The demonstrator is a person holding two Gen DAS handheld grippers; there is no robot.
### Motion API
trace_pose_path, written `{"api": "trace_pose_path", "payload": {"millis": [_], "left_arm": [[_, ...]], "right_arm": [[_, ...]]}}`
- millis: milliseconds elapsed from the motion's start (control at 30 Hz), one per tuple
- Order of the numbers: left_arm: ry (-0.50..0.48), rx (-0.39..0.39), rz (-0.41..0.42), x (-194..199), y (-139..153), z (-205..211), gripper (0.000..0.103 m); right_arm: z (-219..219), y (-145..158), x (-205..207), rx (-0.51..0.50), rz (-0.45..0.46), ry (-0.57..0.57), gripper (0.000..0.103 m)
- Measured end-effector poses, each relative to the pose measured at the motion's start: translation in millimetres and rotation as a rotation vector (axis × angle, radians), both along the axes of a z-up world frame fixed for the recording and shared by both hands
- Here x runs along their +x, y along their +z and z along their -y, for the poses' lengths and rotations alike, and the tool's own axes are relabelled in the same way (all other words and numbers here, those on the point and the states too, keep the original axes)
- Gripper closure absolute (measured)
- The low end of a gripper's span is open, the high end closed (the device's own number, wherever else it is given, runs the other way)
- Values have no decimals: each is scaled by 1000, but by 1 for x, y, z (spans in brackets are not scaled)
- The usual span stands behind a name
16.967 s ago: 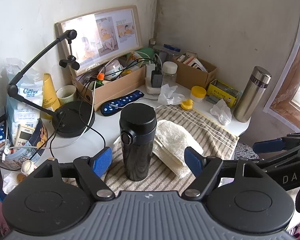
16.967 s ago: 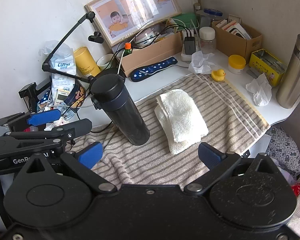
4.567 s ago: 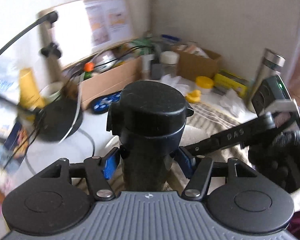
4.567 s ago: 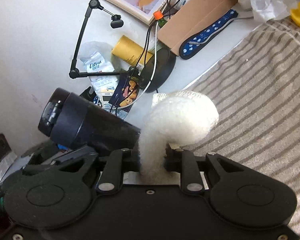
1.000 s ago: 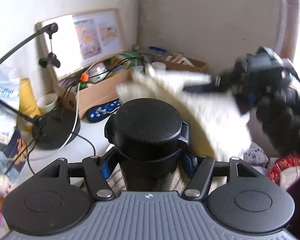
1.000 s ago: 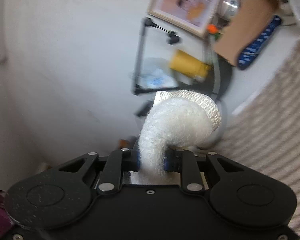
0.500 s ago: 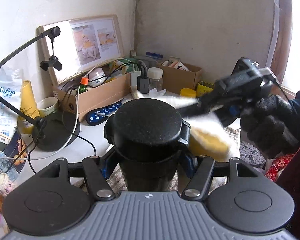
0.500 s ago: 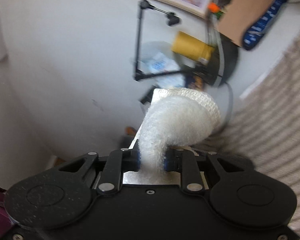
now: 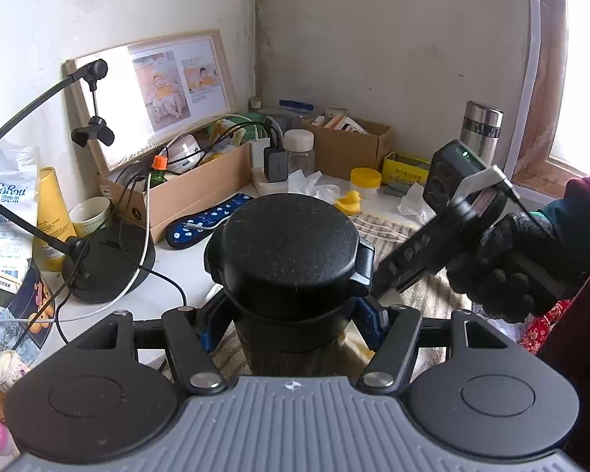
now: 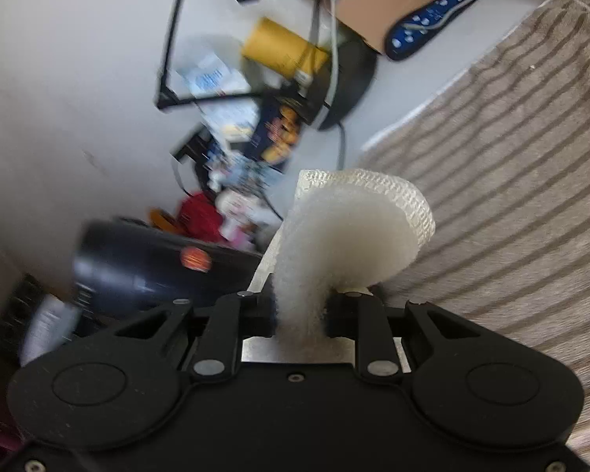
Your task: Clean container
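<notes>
- Your left gripper [image 9: 291,314] is clamped on the black flask [image 9: 291,259] just under its lid, holding it upright above the striped towel [image 10: 511,126] on the table [image 9: 200,259].
- Your right gripper [image 10: 301,306] is closed tight on the white cloth [image 10: 350,232], which bulges out in a thick loop ahead of the fingers.
- A second ago the cloth was swept up high behind the lid; now your right gripper has dropped low at the flask's right side, and only a sliver of cloth shows there in the left view, against or just beside the body.
- In the right view the flask lies to the left of the cloth, blurred; I cannot tell whether they touch.
- That drop reads, I judge, as a wiping stroke down the flask's side, so you are mid-clean; the lid is shut.
- Readable writing: "CoRou" on the white packet [image 9: 10,192] at the left. The small print under it and the framed picture's [image 9: 157,90] text are too small to read.
</notes>
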State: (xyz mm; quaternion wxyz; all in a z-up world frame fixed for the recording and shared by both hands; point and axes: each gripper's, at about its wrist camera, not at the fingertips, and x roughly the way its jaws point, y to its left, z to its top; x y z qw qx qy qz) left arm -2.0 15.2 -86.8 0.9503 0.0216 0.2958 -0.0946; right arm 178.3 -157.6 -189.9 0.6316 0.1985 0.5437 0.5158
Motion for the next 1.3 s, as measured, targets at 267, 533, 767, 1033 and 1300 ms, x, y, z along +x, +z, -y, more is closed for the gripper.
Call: {"api": "trace_pose_path", "payload": {"millis": [267, 533, 767, 1033, 1300], "left_arm": [[-12, 15, -3, 5, 0, 4, 39], [-2, 5, -24, 12, 2, 4, 39], [158, -54, -63, 19, 6, 4, 39], [-244, 82, 9, 16, 2, -3, 39], [-89, 71, -18, 24, 12, -8, 35]], "right_arm": [[-19, -10, -5, -172, 165, 128, 84], [-31, -8, -14, -251, 326, 214, 83], [-18, -9, -10, -207, 235, 112, 83], [4, 11, 0, -79, 166, 39, 83], [30, 44, 13, 199, 52, -93, 83]]}}
